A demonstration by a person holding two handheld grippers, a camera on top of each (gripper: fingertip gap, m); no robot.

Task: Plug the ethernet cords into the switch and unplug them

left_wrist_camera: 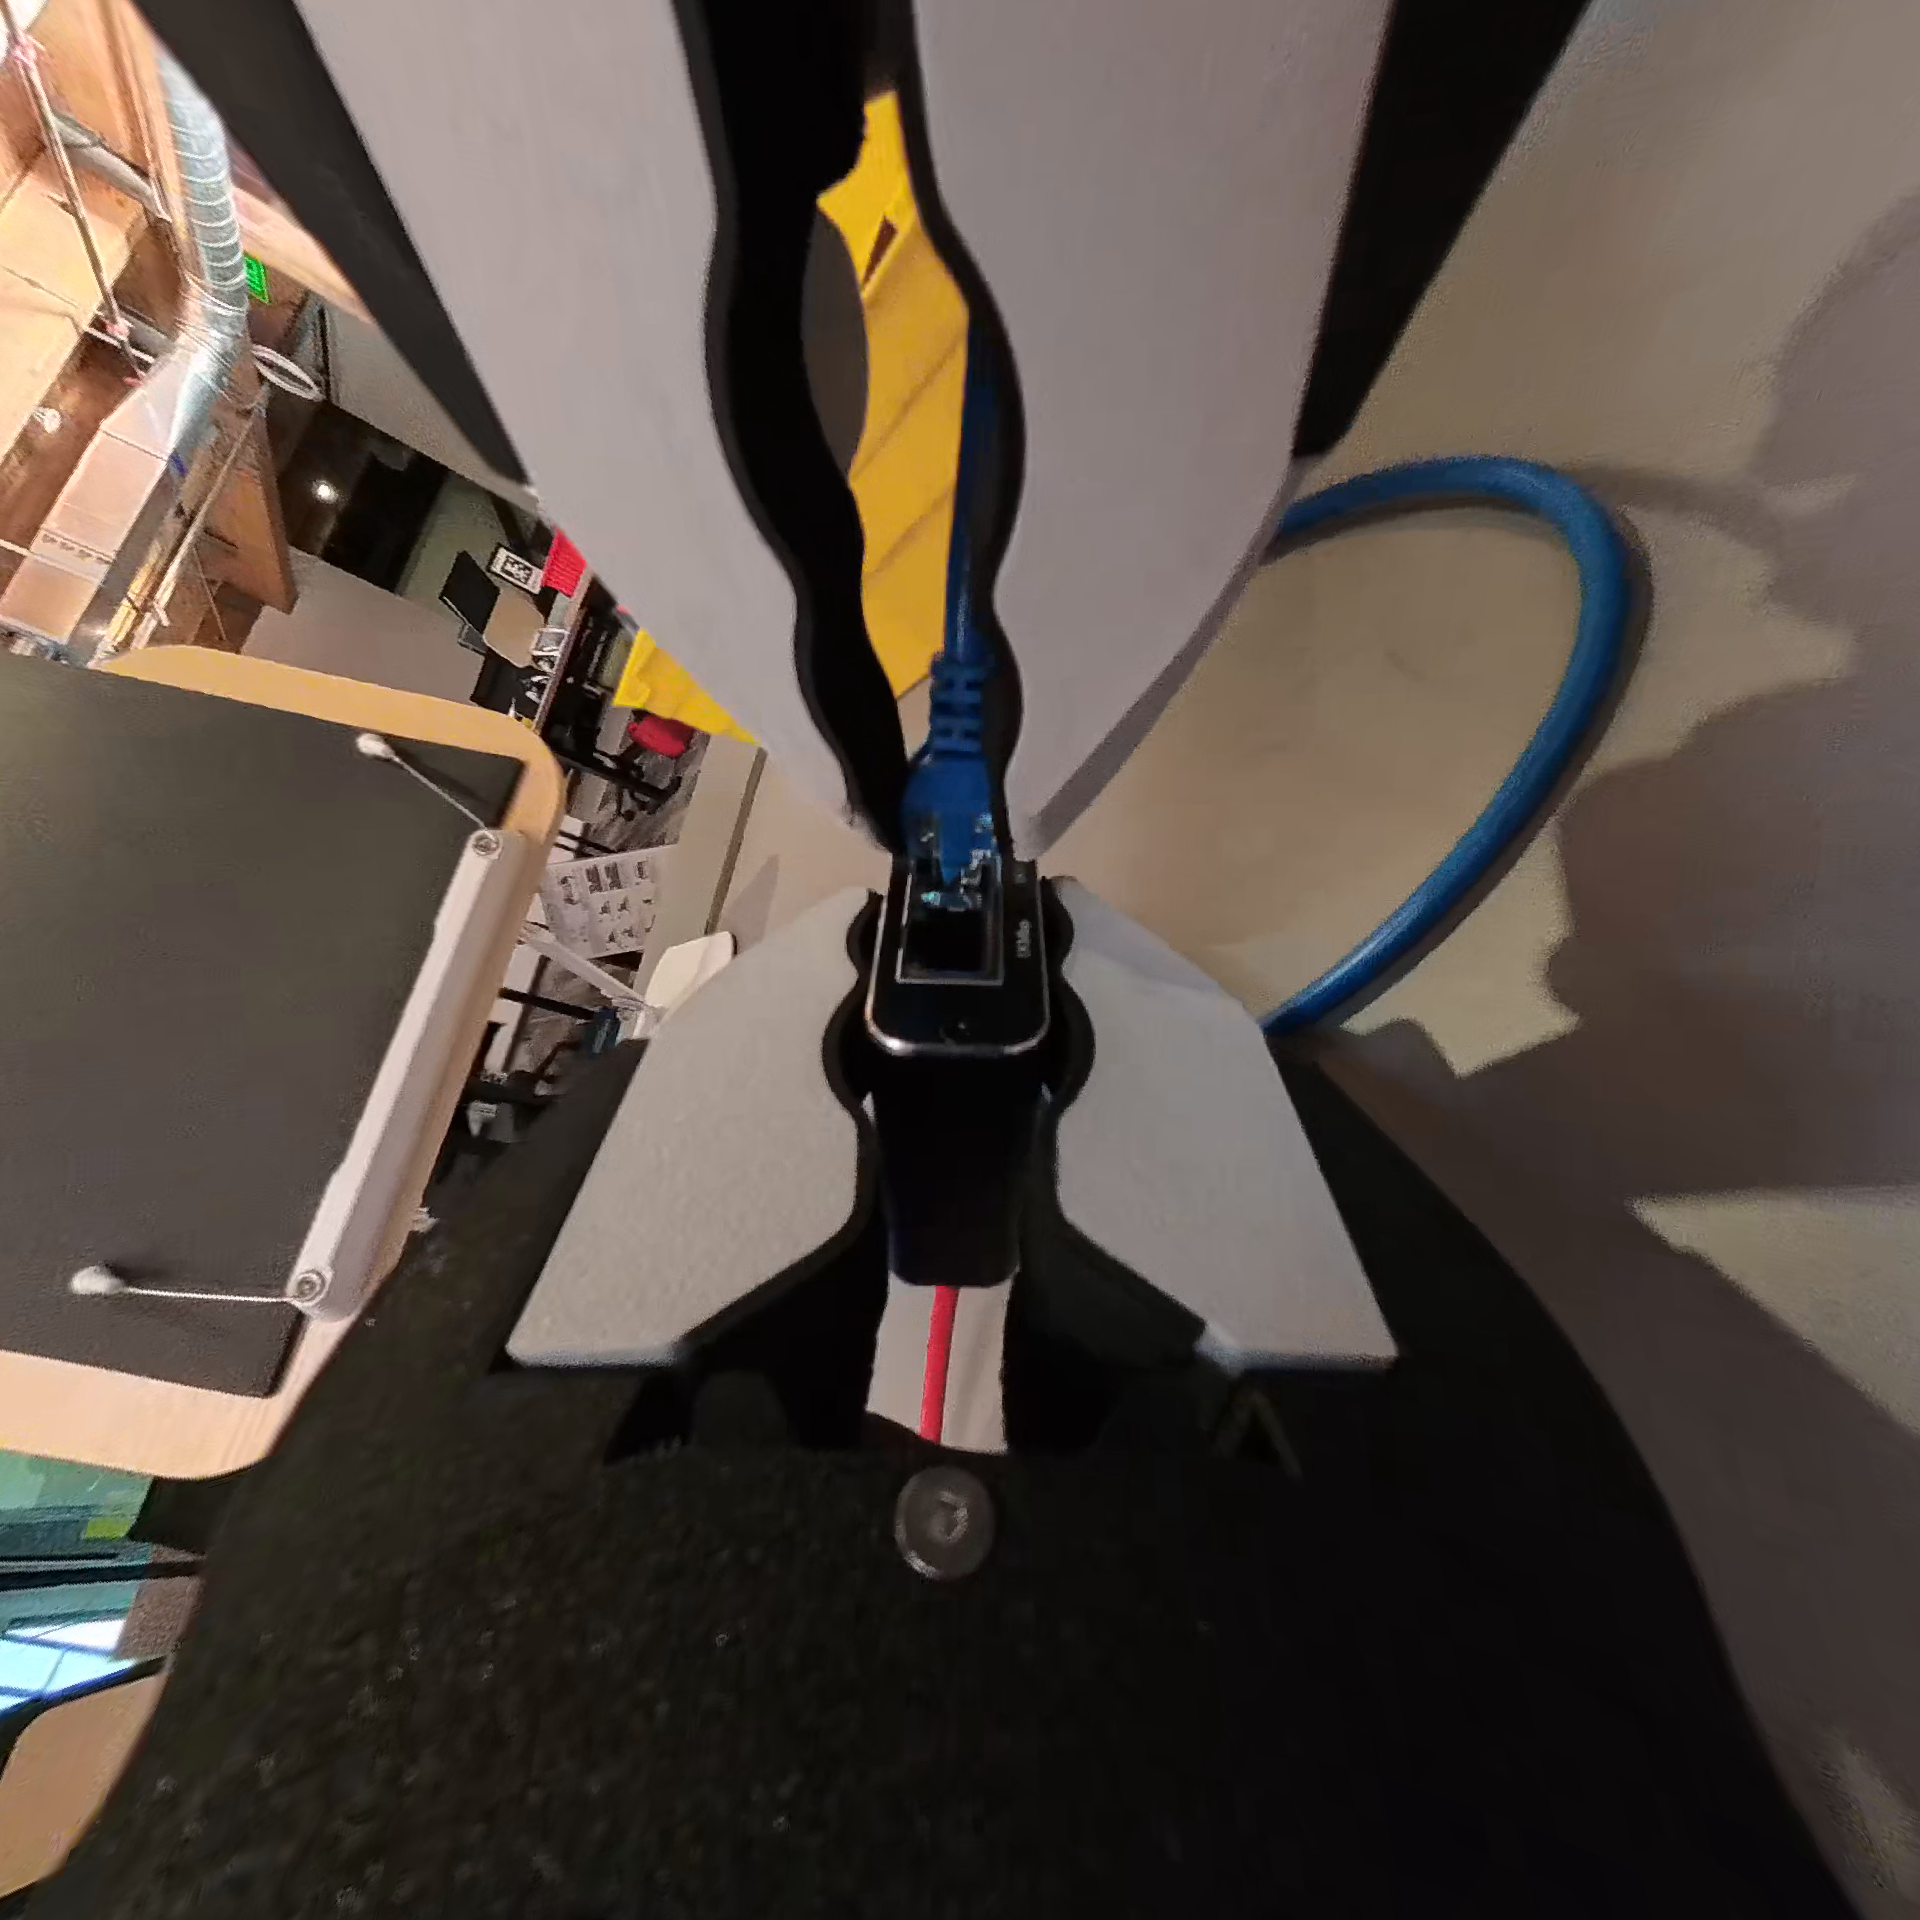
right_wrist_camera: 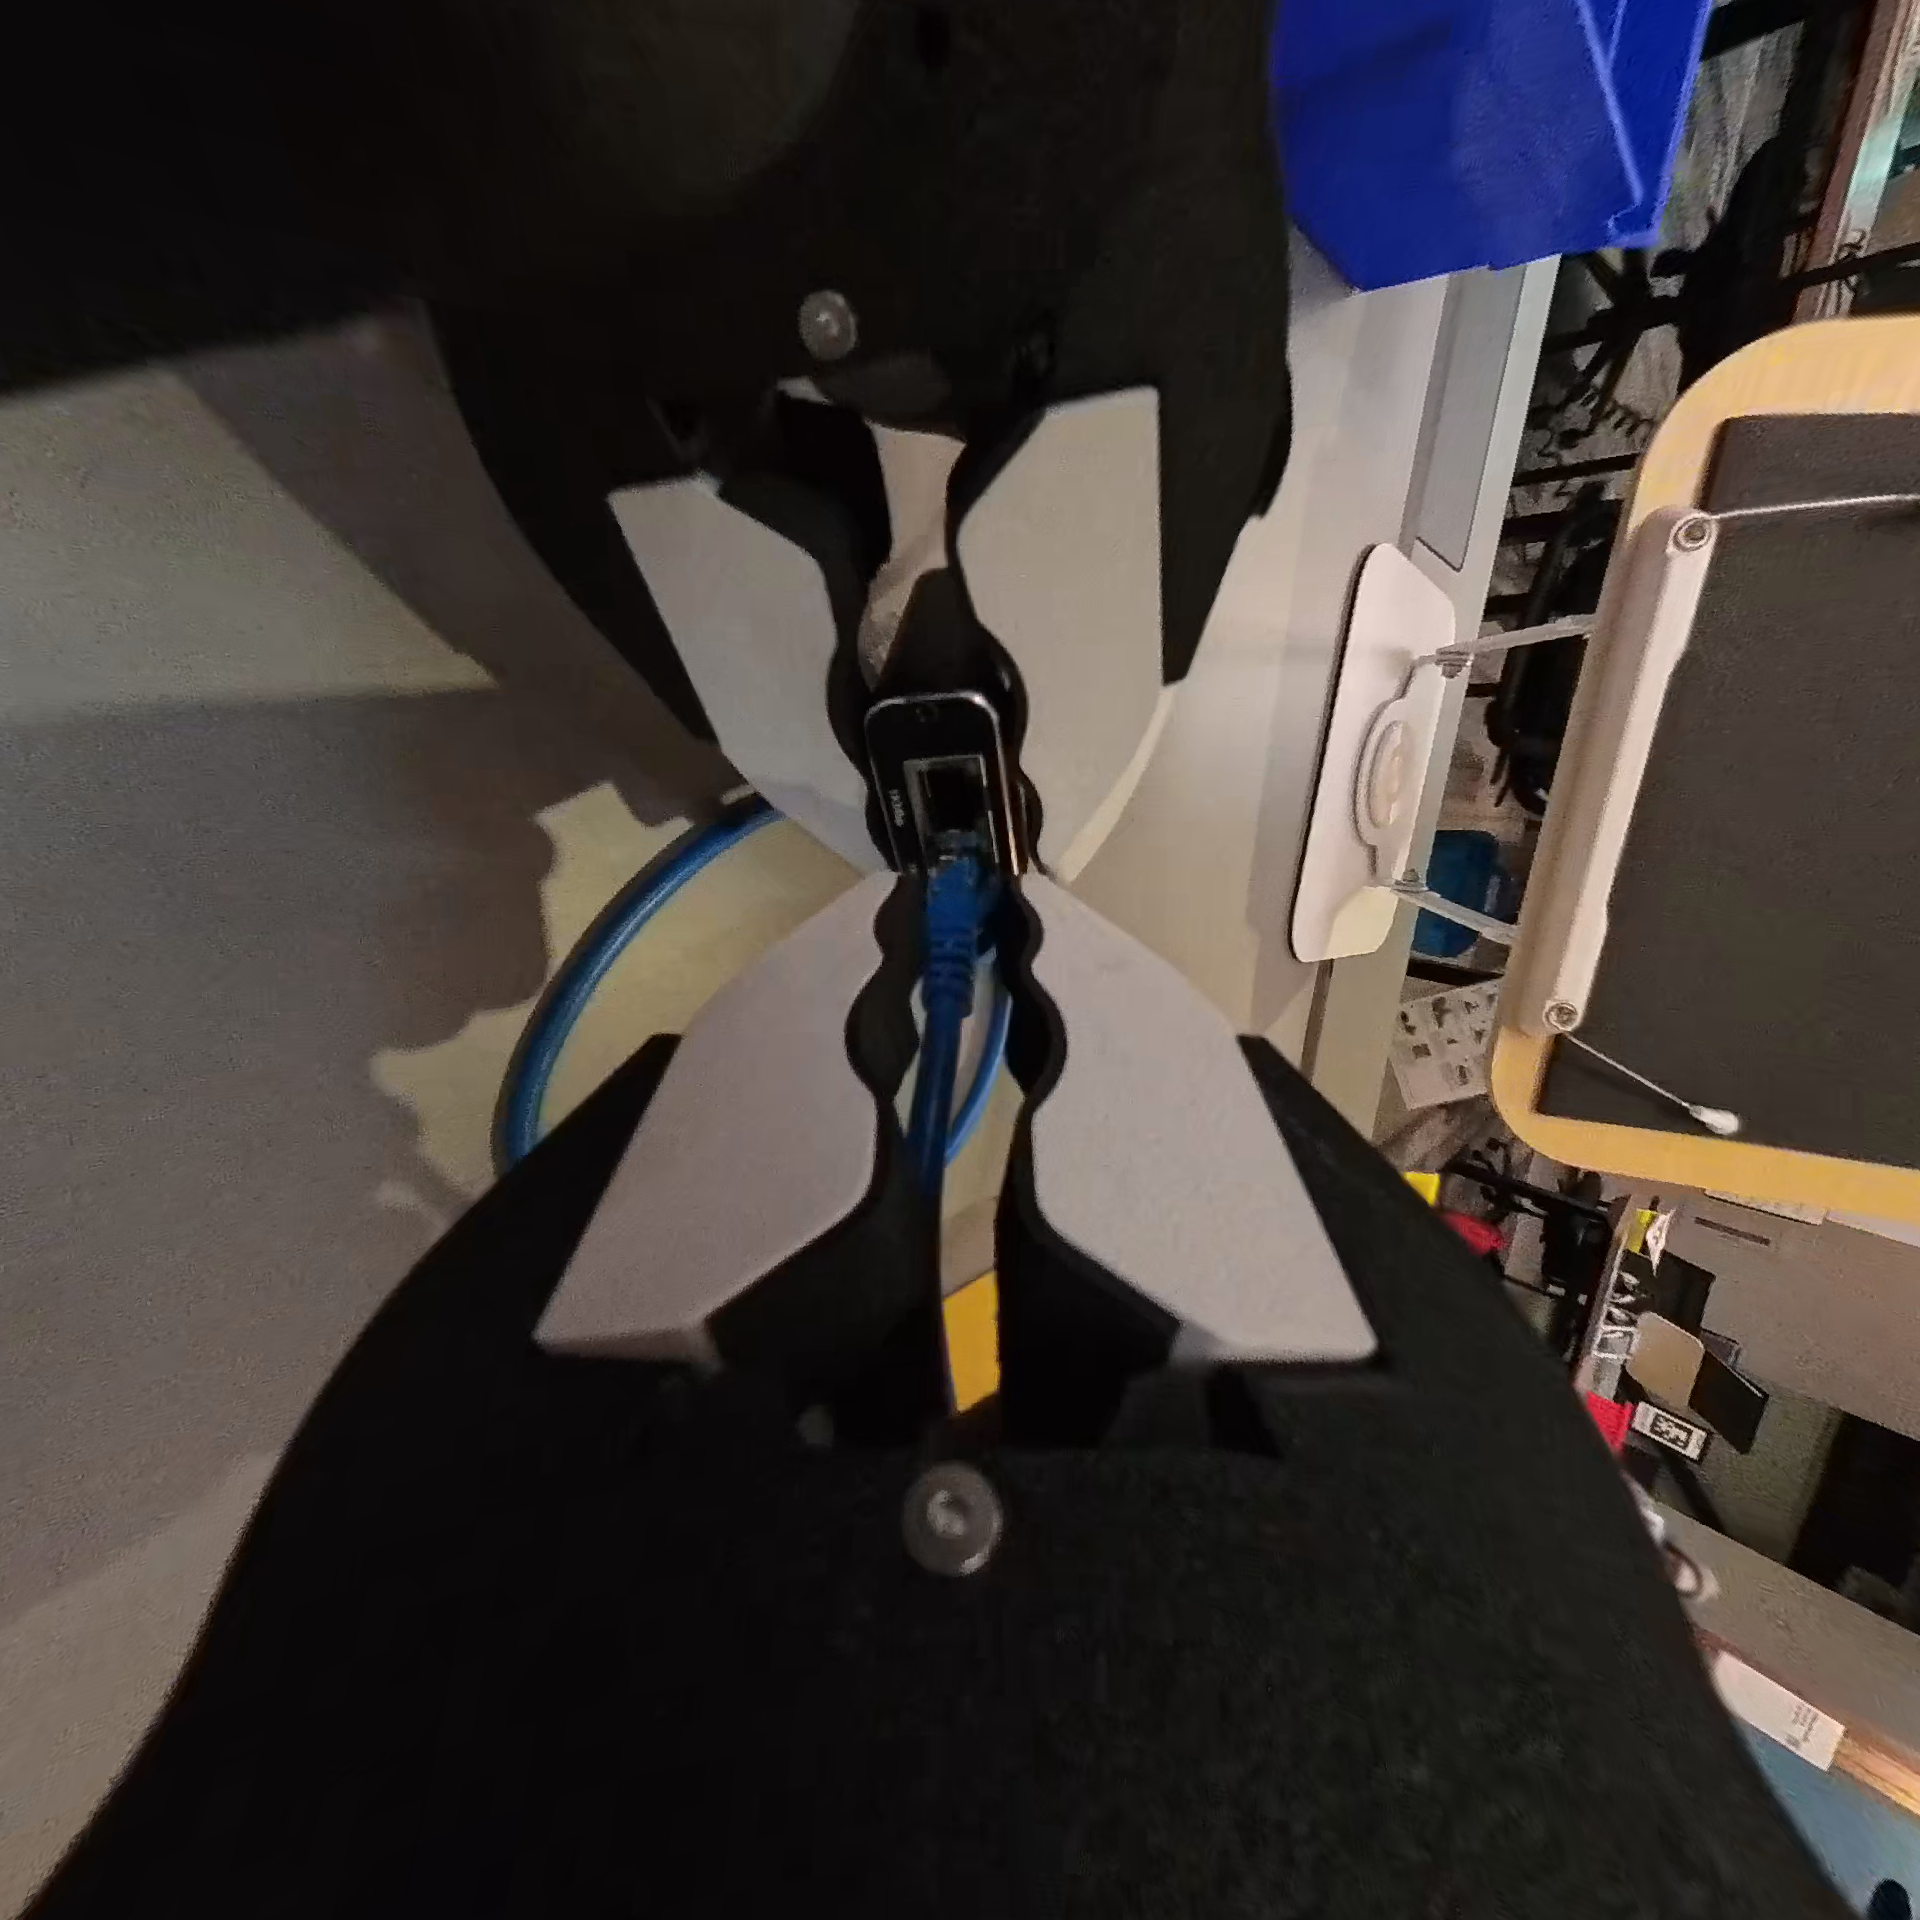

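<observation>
My left gripper (left_wrist_camera: 961, 940) is shut on a small black switch (left_wrist_camera: 951, 1132) and holds it above the table. A red cord (left_wrist_camera: 940, 1361) leaves the switch's near end. My right gripper (right_wrist_camera: 951, 899) is shut on the blue ethernet cord (right_wrist_camera: 940, 1049) just behind its plug (right_wrist_camera: 954, 894). The plug's tip sits at the mouth of one port of the switch (right_wrist_camera: 935, 732); how deep it goes I cannot tell. The port beside it (left_wrist_camera: 948, 951) is empty. The two grippers face each other tip to tip. The blue cord loops over the table (left_wrist_camera: 1527, 748).
The beige table top (left_wrist_camera: 1382, 748) lies below. A black panel in a light wooden frame (left_wrist_camera: 208, 987) stands beside the table, and also shows in the right wrist view (right_wrist_camera: 1766, 790). A yellow bin (left_wrist_camera: 894, 343) and a blue bin (right_wrist_camera: 1475, 125) lie behind the grippers. Only a small space, under 4 cm, lies between the two pairs of fingers.
</observation>
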